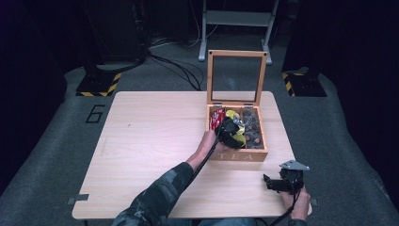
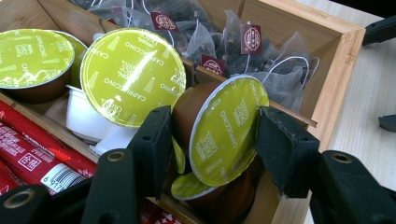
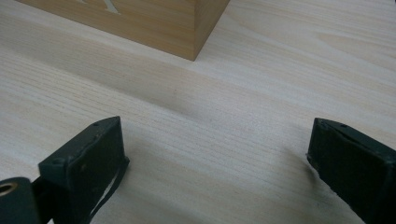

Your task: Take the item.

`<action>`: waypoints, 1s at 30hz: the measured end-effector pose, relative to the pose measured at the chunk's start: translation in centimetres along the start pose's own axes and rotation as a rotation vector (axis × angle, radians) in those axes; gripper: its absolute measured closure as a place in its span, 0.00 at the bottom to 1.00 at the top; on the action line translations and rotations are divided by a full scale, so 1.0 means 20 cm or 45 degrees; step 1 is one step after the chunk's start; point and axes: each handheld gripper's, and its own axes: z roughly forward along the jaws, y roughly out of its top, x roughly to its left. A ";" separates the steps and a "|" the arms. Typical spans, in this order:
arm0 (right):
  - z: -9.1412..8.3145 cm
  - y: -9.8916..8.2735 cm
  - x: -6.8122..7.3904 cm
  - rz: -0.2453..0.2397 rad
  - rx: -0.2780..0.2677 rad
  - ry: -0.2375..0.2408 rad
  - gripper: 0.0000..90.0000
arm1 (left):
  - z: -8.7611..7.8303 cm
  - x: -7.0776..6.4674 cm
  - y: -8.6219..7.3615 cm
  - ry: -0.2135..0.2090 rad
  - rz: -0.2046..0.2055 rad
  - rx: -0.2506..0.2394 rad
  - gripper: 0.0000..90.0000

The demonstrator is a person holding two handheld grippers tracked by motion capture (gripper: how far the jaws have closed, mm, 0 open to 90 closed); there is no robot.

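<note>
Left claw (image 2: 212,140) reaches into the middle compartment of the wooden tea box (image 1: 259,154) and pinches a brown coffee capsule (image 2: 224,128) with a green foil lid, one jaw against its brown cup side and the other against the lid's edge. That capsule lies tipped on its side, resting on another capsule below it; more green-lidded capsules (image 2: 133,77) sit just beside it. Red stick packets (image 2: 32,154) fill the compartment next to them, and tea bags (image 2: 243,56) with dark red tags fill the far one.

Right claw (image 3: 215,163) hovers low over the bench (image 1: 150,141), spread wide with bare wood between its jaws, near a corner of the box. In the high view the right claw (image 1: 275,181) sits near the bench's front right corner, well apart from the left claw (image 1: 230,132).

The bench is pale, fine-grained wood with rounded corners. The box stands toward its right side, its glass-paned lid (image 1: 236,75) upright. Grey carpet surrounds the bench, with black cables (image 1: 179,66), yellow-and-black striped stand bases (image 1: 99,84) and a grey metal frame (image 1: 235,28) behind, in a dark room.
</note>
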 end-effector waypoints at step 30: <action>0.00 0.00 0.00 -0.015 0.005 0.001 0.04 | -0.08 0.03 -0.03 0.087 0.014 -0.072 0.66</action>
